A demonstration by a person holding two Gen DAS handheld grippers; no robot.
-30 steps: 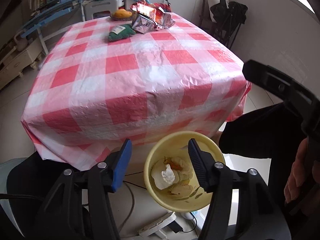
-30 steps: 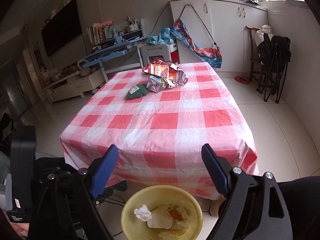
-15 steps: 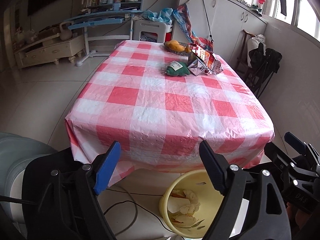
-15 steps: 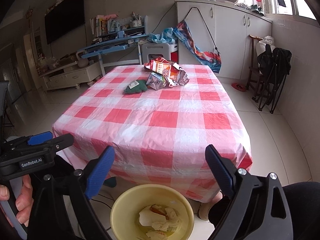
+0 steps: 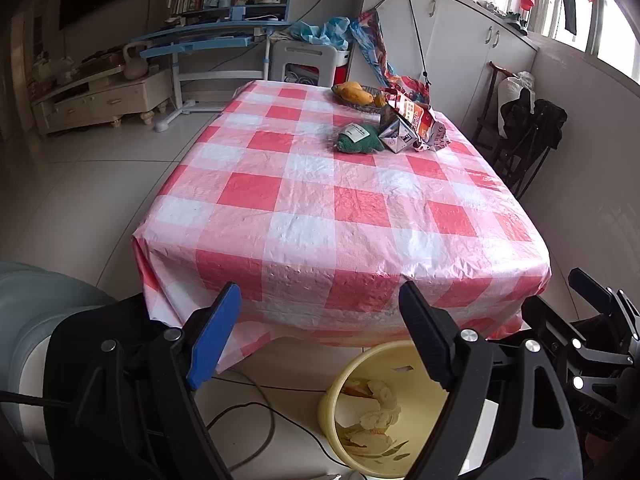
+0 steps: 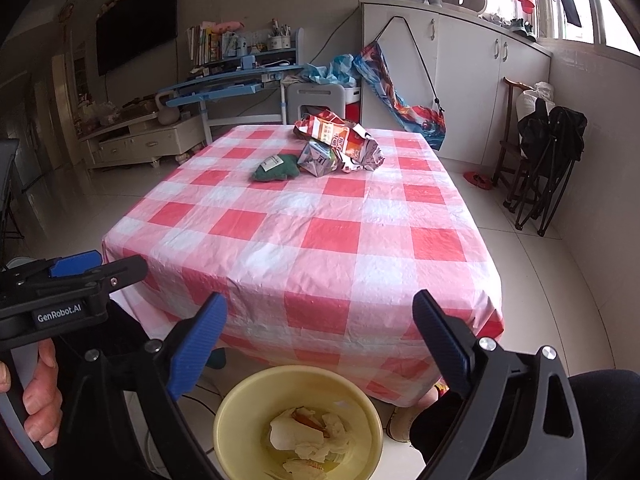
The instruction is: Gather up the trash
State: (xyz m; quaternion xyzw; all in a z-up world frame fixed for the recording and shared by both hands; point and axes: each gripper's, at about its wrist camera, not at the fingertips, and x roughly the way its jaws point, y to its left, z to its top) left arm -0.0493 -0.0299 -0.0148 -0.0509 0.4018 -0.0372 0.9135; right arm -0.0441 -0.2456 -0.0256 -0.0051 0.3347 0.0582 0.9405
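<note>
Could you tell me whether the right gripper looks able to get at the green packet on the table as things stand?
Probably yes, though not from here. The right gripper is open and empty, and nothing lies on the checked tablecloth between it and the green packet; but the packet sits toward the far end, so a long reach is needed.

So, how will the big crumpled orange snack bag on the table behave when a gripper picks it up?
The snack bag looks crumpled and mostly empty, so probably light and floppy. Its glossy foil may slip between the pads. It leans on the small carton, which may shift.
</note>
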